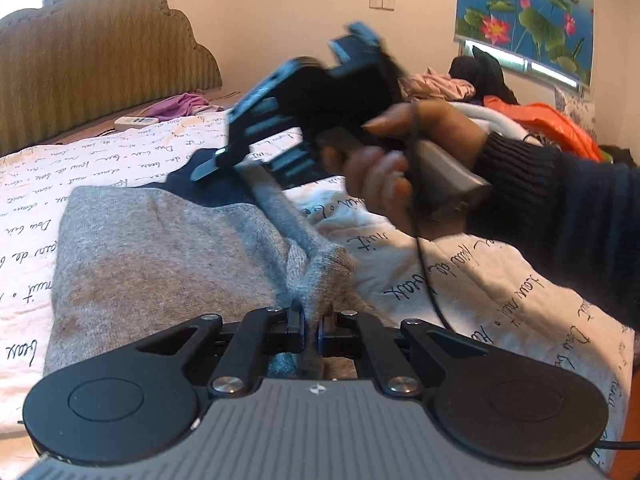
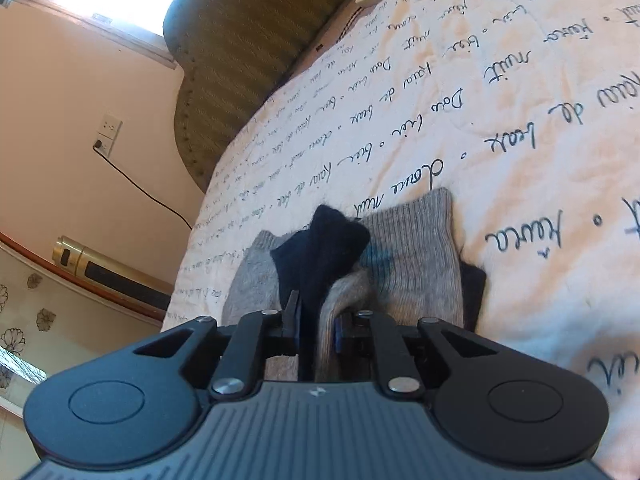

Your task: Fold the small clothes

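Observation:
A grey knit garment (image 1: 152, 248) with a navy part lies on the quilted bed cover (image 1: 460, 280). My left gripper (image 1: 311, 316) is shut on a bunched grey edge of it, which rises as a ridge toward the right gripper (image 1: 244, 166). A person's hand (image 1: 400, 160) in a dark sleeve holds that gripper tilted over the garment's far end. In the right wrist view the right gripper (image 2: 318, 320) has navy and grey folds filling the narrow gap between its jaws. The rest of the garment (image 2: 416, 248) lies flat beyond it.
A padded headboard (image 1: 100, 60) stands at the far end, with a white remote (image 1: 134, 121) and a purple cloth (image 1: 180, 104) near it. A heap of clothes (image 1: 500, 108) sits at the back right. A gold cylinder (image 2: 80, 258) lies on a ledge beside the bed.

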